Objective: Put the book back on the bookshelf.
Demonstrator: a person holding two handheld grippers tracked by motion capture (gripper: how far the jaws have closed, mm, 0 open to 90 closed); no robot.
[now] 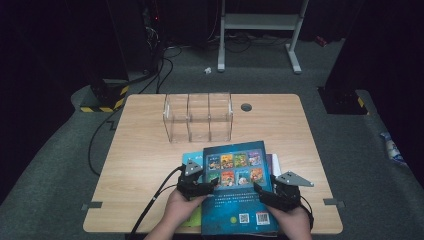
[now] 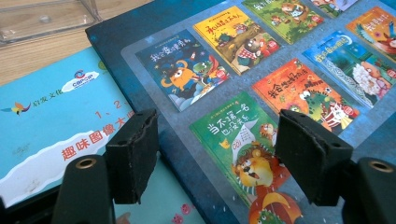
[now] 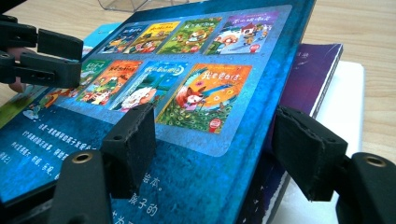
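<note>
A dark blue picture book lies on top of a small stack at the table's near edge. Under it are a light blue book on the left and a purple book on a white one on the right. My left gripper stands open astride the blue book's left edge, one jaw over the light blue book and one over the cover. On the opposite side, my right gripper is open around the book's right edge.
A clear three-compartment acrylic box stands just beyond the books, mid-table. A round cable hole sits to its right. Bare wood lies left of the stack. A white desk frame and cables are on the floor behind.
</note>
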